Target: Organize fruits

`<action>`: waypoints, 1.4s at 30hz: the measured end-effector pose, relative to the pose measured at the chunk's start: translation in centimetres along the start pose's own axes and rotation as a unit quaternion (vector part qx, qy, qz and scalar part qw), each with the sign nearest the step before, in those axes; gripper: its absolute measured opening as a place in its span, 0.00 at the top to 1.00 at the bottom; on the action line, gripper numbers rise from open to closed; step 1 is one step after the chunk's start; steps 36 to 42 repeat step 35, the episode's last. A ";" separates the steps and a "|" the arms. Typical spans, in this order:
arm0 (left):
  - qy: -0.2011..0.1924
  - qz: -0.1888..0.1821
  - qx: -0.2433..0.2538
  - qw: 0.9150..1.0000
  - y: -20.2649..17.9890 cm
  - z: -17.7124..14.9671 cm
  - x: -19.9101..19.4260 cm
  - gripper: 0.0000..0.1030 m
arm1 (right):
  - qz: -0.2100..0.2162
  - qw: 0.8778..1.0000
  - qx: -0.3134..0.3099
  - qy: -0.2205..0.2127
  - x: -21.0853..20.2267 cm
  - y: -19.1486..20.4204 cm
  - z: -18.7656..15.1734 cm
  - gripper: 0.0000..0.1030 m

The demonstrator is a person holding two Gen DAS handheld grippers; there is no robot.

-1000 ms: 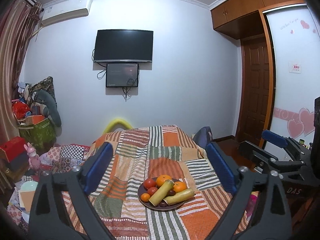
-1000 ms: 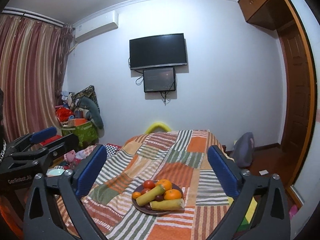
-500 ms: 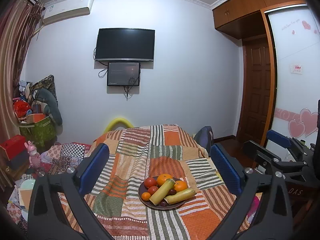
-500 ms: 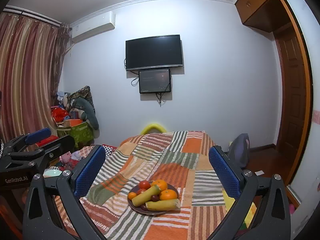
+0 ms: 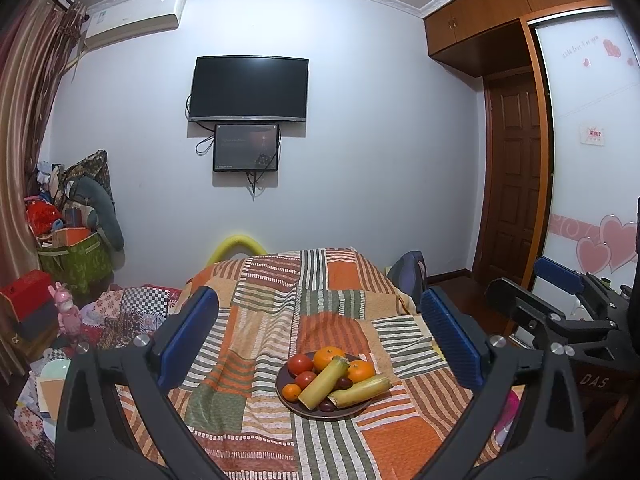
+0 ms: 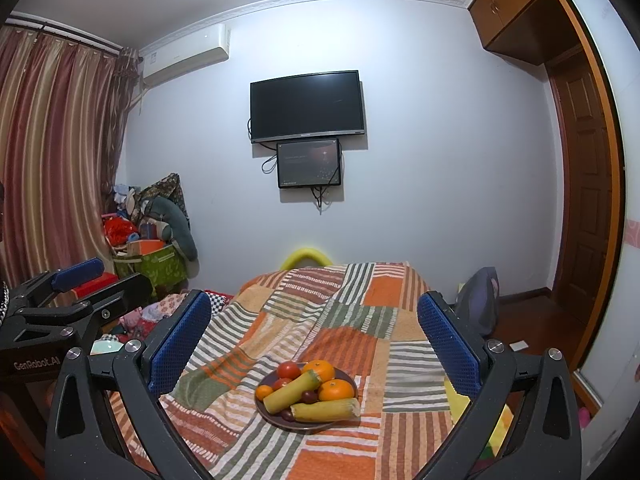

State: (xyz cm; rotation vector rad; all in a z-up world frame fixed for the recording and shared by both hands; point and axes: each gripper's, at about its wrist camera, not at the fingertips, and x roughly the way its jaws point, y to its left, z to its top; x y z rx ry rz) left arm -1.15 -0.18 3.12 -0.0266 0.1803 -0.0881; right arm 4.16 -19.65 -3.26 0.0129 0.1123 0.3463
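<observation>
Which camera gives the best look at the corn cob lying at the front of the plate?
The right wrist view: the front corn cob lies broadside and unobstructed on the plate. The left wrist view shows it more end-on and angled away.

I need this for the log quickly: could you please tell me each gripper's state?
Left gripper: open, holding nothing.
Right gripper: open, holding nothing.

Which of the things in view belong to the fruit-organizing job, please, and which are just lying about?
Part of the job:
- plate on the bedspread
- oranges
- tomatoes
- two corn cobs
- left gripper and right gripper, both open and empty

Just lying about:
- television
- air conditioner
- green box
- pink toy rabbit
</observation>
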 end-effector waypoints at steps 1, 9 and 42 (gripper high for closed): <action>0.000 0.000 -0.001 1.000 0.1 0.1 0.0 0.00 | 0.000 1.000 0.000 0.000 0.1 0.0 0.0 0.00; 0.001 0.000 -0.002 1.000 0.2 0.1 0.1 0.00 | 0.000 1.000 0.001 -0.001 -0.1 0.0 0.2 0.00; 0.016 -0.011 -0.007 1.000 -0.4 0.1 1.0 0.00 | -0.003 1.000 0.000 0.000 -0.3 0.1 0.7 0.00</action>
